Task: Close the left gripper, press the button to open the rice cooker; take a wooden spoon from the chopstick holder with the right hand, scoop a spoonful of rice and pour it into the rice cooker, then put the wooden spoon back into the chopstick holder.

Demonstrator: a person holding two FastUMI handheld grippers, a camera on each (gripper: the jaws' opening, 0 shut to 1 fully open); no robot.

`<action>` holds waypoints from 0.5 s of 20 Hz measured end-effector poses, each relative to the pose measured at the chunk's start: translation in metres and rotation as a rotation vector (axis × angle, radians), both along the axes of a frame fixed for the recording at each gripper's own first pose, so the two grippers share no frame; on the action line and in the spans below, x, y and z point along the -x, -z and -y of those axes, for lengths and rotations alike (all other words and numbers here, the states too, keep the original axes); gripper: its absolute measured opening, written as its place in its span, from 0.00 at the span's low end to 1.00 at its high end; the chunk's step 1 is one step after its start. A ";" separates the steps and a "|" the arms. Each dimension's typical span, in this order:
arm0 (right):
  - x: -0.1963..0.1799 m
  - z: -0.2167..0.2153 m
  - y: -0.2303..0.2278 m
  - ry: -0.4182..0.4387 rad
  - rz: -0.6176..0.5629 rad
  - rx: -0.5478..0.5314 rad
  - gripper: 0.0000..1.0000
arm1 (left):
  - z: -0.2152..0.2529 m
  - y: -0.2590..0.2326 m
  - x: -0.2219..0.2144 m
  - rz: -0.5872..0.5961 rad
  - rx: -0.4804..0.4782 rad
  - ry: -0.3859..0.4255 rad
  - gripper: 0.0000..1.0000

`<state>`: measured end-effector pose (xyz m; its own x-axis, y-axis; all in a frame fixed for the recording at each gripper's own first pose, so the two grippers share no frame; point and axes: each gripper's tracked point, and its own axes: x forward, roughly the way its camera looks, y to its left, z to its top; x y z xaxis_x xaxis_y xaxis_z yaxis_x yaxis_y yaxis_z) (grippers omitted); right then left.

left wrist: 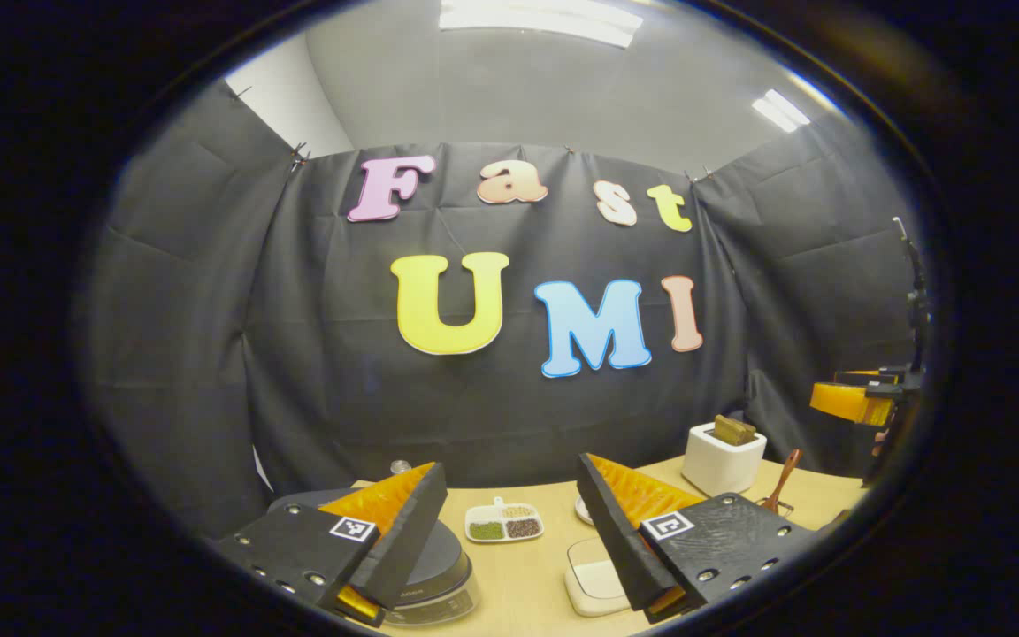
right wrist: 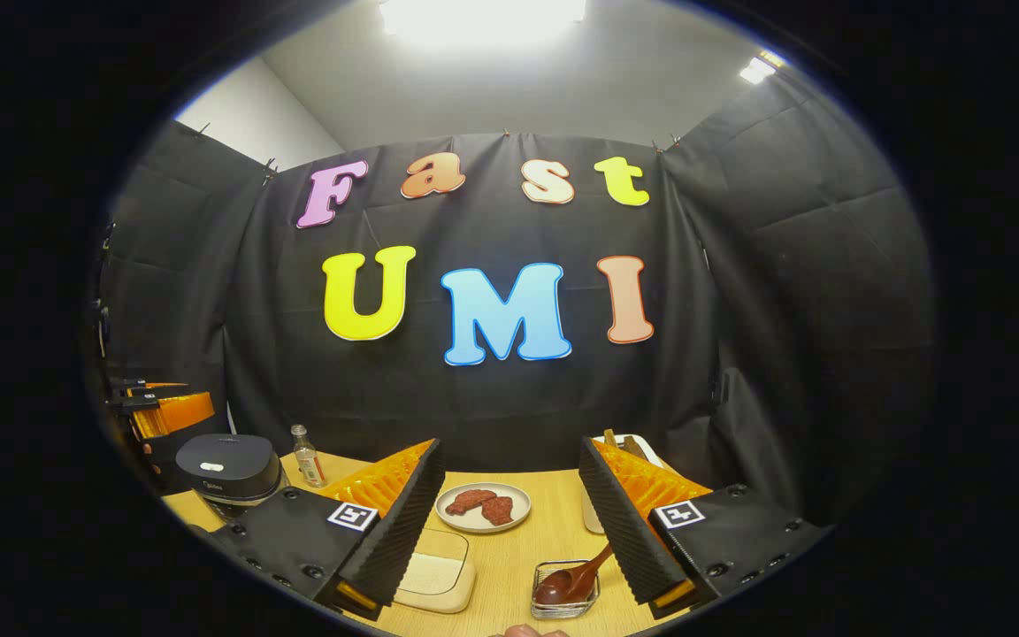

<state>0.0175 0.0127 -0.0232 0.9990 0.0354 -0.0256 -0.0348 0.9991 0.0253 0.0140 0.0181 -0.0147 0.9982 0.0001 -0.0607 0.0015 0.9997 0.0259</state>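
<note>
Both grippers hang above the wooden surface (left wrist: 527, 584), each with its jaws spread wide and nothing between them. In the left gripper view, the left gripper (left wrist: 509, 522) frames a small white divided dish (left wrist: 503, 522) of green, brown and pale grains at 12 o'clock from its jaws. The dark rice cooker (left wrist: 434, 575), lid down, sits at 9 o'clock, partly behind the left finger. A white lidded container (left wrist: 593, 584) lies on the surface at 4 o'clock, touching the edge of the right finger as seen here. Toward 2 o'clock stands the white chopstick holder (left wrist: 722, 458) with wooden pieces poking out of its top, and a wooden spoon (left wrist: 782, 482) leans up just beside it at 3 o'clock. In the right gripper view, the right gripper (right wrist: 509, 522) has a white plate (right wrist: 483, 507) of reddish pieces at 12 o'clock. A wooden spoon (right wrist: 573, 579) rests with its bowl in a small clear dish (right wrist: 565, 591) at 5 o'clock. The rice cooker (right wrist: 228, 469) sits far out at 9 o'clock, a small bottle (right wrist: 306, 456) just beside it.
</note>
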 end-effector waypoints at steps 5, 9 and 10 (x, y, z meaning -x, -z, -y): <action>-0.006 -0.009 0.015 -0.035 -0.024 0.018 0.98 | -0.044 -0.003 0.001 -0.029 0.038 -0.031 0.87; -0.006 -0.009 0.022 -0.047 -0.036 0.041 0.98 | -0.078 -0.003 -0.004 -0.076 0.022 -0.050 0.55; -0.006 -0.009 0.023 -0.052 -0.036 0.038 0.98 | -0.082 -0.003 -0.006 -0.100 0.008 -0.055 0.48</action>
